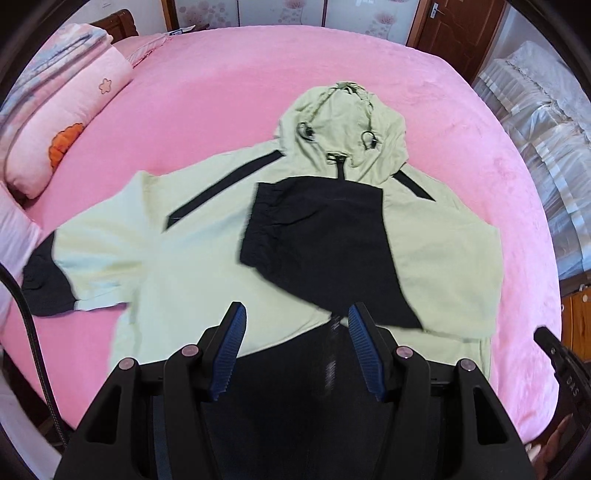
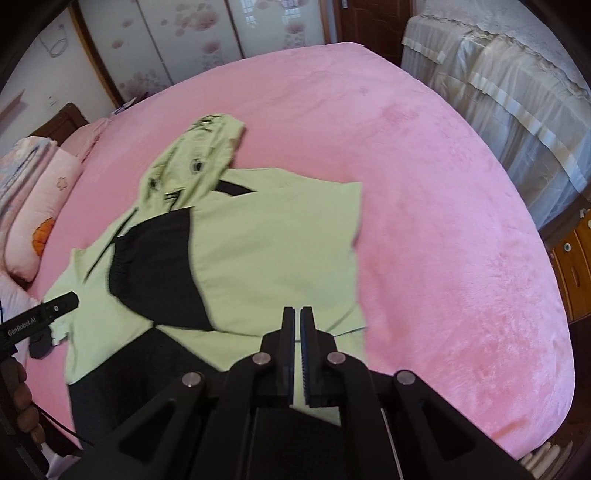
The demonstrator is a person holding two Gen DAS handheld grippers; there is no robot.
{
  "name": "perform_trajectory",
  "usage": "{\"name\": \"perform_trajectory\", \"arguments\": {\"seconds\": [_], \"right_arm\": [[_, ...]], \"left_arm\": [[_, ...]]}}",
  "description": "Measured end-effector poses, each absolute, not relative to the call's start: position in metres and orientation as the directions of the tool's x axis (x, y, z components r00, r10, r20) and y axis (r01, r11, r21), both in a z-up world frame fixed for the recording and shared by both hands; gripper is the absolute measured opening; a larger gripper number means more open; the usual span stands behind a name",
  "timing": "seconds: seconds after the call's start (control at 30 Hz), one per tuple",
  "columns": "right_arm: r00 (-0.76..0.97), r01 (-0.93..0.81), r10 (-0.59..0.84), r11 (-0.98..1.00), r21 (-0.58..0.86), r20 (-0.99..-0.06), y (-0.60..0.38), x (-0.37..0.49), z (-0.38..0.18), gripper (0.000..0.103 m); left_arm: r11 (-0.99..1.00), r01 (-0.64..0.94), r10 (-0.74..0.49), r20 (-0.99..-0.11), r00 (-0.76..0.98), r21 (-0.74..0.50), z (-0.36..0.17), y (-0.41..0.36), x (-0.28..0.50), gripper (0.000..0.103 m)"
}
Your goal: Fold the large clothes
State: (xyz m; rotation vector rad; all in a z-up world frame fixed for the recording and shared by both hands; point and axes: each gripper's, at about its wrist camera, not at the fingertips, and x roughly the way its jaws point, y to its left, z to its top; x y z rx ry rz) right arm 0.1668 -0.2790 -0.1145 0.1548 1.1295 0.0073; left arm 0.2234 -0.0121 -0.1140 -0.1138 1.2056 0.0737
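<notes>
A light green hooded jacket [image 1: 192, 266] with black panels lies flat on the pink bed, hood pointing away. Its right sleeve [image 1: 332, 236], with a black cuff, is folded across the chest; its left sleeve [image 1: 48, 280] still lies spread out to the left. My left gripper [image 1: 297, 314] is open and empty above the jacket's black hem. In the right wrist view the jacket [image 2: 266, 251] fills the middle. My right gripper [image 2: 297, 314] is shut with nothing between its fingers, above the jacket's lower right edge. The left gripper's body [image 2: 40, 314] shows at the left.
The pink bed [image 1: 207, 96] stretches beyond the jacket, also seen in the right wrist view [image 2: 443, 221]. A pink flowered pillow [image 1: 62, 125] lies at the left. A white-covered piece of furniture [image 2: 498, 92] stands to the right. Wardrobe doors [image 2: 199, 33] are behind.
</notes>
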Motion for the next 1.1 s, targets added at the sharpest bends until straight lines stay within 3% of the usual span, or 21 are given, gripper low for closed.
{"name": "perform_trajectory", "arguments": {"seconds": [0.3, 0.63, 1.1], "right_arm": [[0.285, -0.149, 0.295, 0.953, 0.262, -0.912, -0.128, 0.158, -0.109, 0.003], [0.204, -0.355, 0.407, 0.878, 0.32, -0.89, 0.069, 0.157, -0.133, 0.003], [0.298, -0.443, 0.401, 0.862, 0.247, -0.866, 0.224, 0.186, -0.171, 0.003]], "left_arm": [[0.978, -0.181, -0.044, -0.955, 0.292, -0.1, -0.092, 0.096, 0.166, 0.056], [0.921, -0.379, 0.007, -0.969, 0.248, -0.09, -0.13, 0.281, 0.132, 0.056], [0.569, -0.69, -0.189, -0.888, 0.42, -0.447, -0.254, 0.52, 0.109, 0.056]]}}
